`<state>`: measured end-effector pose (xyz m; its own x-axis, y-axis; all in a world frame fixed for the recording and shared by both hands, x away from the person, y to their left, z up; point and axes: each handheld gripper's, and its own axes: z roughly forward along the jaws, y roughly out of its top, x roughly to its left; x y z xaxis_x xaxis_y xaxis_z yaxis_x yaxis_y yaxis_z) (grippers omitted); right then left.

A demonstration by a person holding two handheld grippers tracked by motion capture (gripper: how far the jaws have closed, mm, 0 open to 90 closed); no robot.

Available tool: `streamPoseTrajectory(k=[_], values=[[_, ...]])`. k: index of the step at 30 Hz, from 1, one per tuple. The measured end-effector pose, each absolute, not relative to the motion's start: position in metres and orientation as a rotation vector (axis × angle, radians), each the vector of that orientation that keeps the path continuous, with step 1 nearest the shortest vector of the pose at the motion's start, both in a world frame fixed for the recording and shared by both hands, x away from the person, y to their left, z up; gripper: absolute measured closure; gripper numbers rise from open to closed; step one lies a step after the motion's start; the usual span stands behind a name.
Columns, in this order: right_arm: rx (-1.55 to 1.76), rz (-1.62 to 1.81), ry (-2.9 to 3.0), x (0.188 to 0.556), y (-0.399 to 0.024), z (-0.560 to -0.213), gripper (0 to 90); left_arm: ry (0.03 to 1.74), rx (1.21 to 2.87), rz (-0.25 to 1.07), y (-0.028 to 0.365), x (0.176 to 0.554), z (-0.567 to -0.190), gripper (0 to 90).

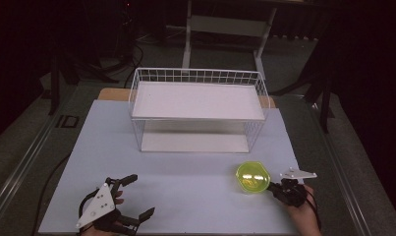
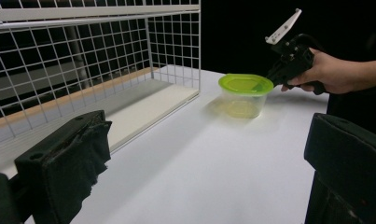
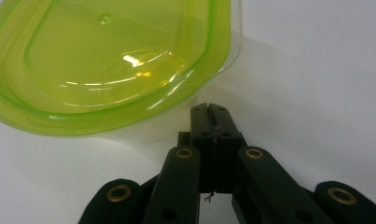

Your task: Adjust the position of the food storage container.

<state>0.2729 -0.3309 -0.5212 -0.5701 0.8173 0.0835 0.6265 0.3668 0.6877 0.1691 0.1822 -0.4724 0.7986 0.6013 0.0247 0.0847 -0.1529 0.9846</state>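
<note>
no readable text, labels, brands, numbers or signs anywhere

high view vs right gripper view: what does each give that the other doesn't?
High view alone: the white wire basket with its two shelves standing at the far side of the table, the left gripper with jaws spread over bare table near the front edge, and the layout, with the container in front of the basket's right end.
Right gripper view alone: the right gripper closed jaw against jaw, its tips beside the wall of the container just under the lid's rim; nothing between the jaws.
Both: the clear container with a green lid and the white tabletop.
</note>
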Motion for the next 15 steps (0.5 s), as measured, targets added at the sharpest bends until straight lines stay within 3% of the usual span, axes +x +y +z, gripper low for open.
streamPoseTrajectory(k=[15], values=[[1.166, 1.058, 2.473, 0.284, -0.277, -0.524, 90.0, 0.539, 1.687, 0.493, 0.182, 0.168, -0.472, 0.8]])
